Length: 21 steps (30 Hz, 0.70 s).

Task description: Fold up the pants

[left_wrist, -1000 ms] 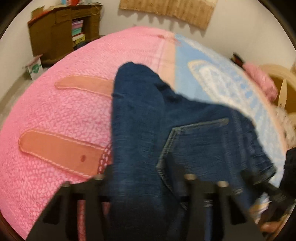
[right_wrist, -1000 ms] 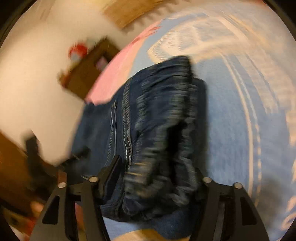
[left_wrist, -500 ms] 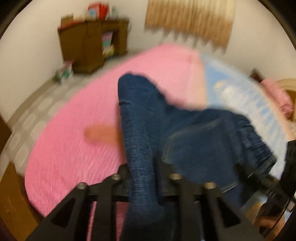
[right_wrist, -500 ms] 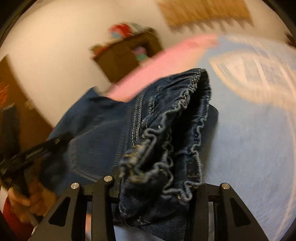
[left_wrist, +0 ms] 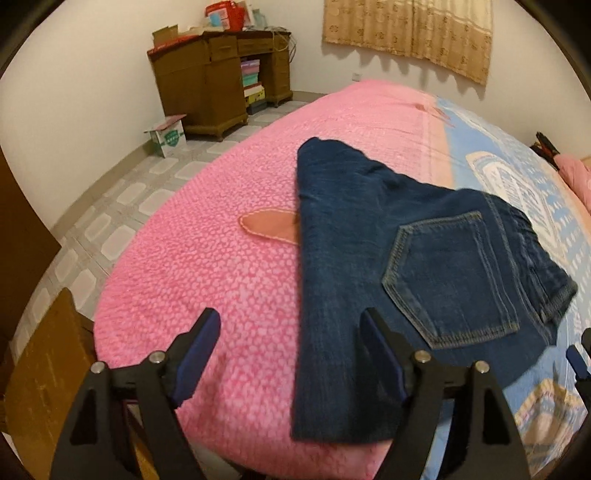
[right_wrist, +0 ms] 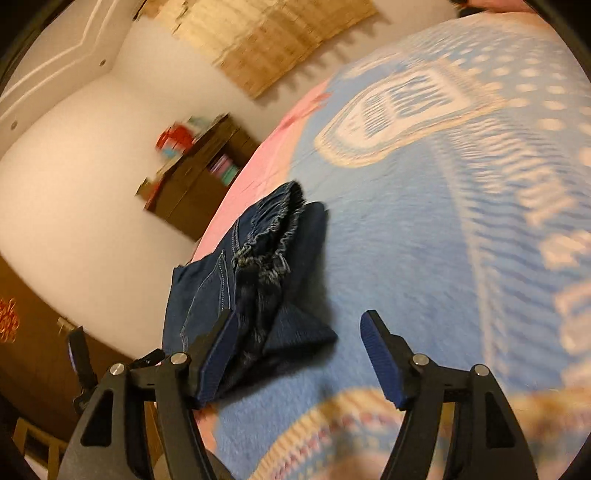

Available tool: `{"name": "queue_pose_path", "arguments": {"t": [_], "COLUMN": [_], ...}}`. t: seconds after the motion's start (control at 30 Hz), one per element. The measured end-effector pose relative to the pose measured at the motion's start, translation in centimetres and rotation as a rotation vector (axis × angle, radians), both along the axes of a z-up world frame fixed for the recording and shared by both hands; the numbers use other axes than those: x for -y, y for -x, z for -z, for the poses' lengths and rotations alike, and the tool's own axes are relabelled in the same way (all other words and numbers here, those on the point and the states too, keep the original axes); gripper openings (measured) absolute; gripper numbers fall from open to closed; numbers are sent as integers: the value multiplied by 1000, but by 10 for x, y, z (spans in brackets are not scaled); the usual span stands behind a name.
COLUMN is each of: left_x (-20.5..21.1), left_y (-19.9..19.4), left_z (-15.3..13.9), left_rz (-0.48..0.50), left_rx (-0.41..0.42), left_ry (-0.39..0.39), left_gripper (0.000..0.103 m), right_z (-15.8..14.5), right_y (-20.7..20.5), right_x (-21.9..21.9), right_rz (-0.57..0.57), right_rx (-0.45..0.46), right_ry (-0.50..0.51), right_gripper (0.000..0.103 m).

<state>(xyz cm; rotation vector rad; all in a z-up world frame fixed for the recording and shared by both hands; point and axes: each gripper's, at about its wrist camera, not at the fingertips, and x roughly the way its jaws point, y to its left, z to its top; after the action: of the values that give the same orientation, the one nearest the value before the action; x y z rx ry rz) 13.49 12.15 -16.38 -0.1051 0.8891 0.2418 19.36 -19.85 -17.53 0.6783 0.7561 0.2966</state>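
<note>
Dark blue jeans point(left_wrist: 388, 266) lie folded on the bed, back pocket point(left_wrist: 454, 280) up, legs doubled over toward the far side. My left gripper point(left_wrist: 290, 354) is open and empty, just short of the near end of the jeans; its right finger overlaps the denim edge. In the right wrist view the jeans point(right_wrist: 255, 273) lie with the frayed elastic waistband point(right_wrist: 269, 240) bunched toward me. My right gripper point(right_wrist: 299, 354) is open and empty, its left finger beside the waistband end.
The bed cover is pink point(left_wrist: 221, 258) on the left and blue patterned point(right_wrist: 443, 221) on the right. A wooden desk point(left_wrist: 218, 74) with books stands at the far wall, a small box point(left_wrist: 168, 134) on the tiled floor, a curtain point(left_wrist: 406, 29) behind.
Both grippers held the jeans shut and lifted; now both have opened and let go, and the jeans lie flat on the bed. Both grippers have drawn back.
</note>
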Motion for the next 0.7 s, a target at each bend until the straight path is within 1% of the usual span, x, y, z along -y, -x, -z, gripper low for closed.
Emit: {"name": "queue_pose_path", "arguments": {"t": [0.07, 0.17, 0.27, 0.37, 0.4, 0.43, 0.53, 0.57, 0.6, 0.63, 0.7], "left_x": [5, 15, 23, 25, 27, 28, 32, 33, 33, 32, 29], "left_y": [15, 33, 46, 60, 64, 69, 80, 83, 85, 87, 94], "left_z": [-8, -24, -37, -52, -56, -63, -77, -82, -85, -90, -96], "left_rz": [15, 35, 46, 46, 45, 43, 39, 33, 26, 13, -3], "left_rx": [19, 60, 83, 109, 116, 130, 154, 157, 156, 153, 151], "left_ry": [-2, -55, -86, -83, -85, -89, -98, -103, -106, -108, -96], "left_gripper": [80, 80, 82, 92, 98, 100, 103, 103, 103, 103, 103], "right_z": [-8, -23, -42, -63, -70, -77, -105, -117, -126, -133, -149], "right_y": [19, 36, 58, 69, 72, 77, 93, 97, 102, 105, 121], "right_x": [-5, -19, -40, -55, -59, -63, -75, -81, -86, -90, -99], "right_rz": [26, 8, -21, -14, -12, -17, -44, -37, -26, -16, 6], "right_rx": [-12, -16, -24, -59, -65, -63, -9, 20, 37, 50, 111], "right_ry": [46, 136, 261, 353, 374, 390, 403, 423, 446, 465, 494], "right_gripper": [70, 70, 70, 70, 70, 70, 71, 75, 83, 86, 86]}}
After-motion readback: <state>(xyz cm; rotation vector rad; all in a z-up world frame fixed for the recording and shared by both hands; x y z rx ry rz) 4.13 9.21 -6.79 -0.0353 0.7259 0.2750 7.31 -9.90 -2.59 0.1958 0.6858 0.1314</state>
